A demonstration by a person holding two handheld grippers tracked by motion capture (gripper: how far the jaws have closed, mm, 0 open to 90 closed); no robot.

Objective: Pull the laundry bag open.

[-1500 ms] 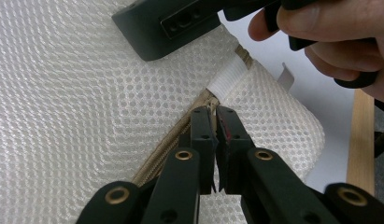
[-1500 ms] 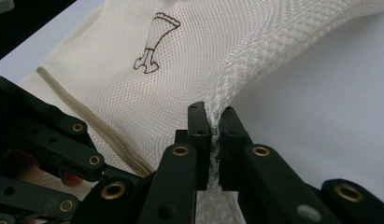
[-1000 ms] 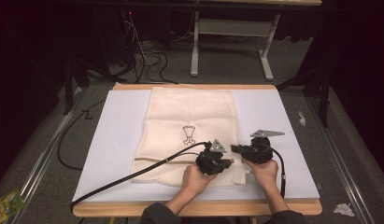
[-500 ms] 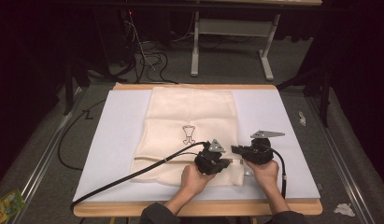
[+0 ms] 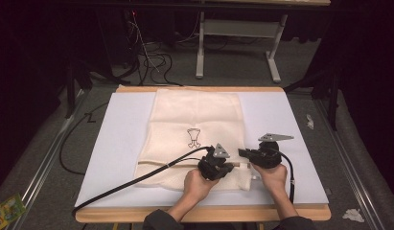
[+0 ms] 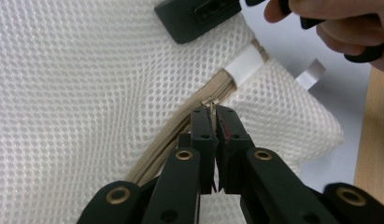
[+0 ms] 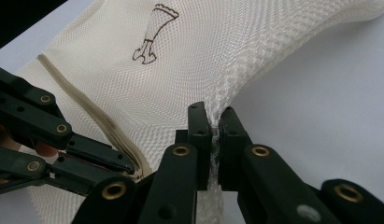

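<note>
A cream mesh bag (image 5: pixel 197 115) with a small dark drawing (image 5: pixel 193 137) lies flat on the white mat (image 5: pixel 122 139). A tan zipper (image 6: pixel 157 149) runs along its near end. My left gripper (image 6: pixel 216 112) is shut on the metal zipper pull (image 6: pixel 211 103), close to the white fabric tab (image 6: pixel 243 65) at the zipper's end. My right gripper (image 7: pixel 215 116) is shut on a pinched fold of the mesh (image 7: pixel 236 79) at the bag's right edge. In the high view the left gripper (image 5: pixel 222 168) and the right gripper (image 5: pixel 245 154) sit close together over the bag's near right corner.
The left gripper's black cable (image 5: pixel 137 179) trails across the mat to the near left. The table's wooden front edge (image 5: pixel 194 213) is just behind the hands. Crumpled paper (image 5: pixel 352 214) lies on the floor at right; a desk frame (image 5: pixel 237 28) stands beyond the table.
</note>
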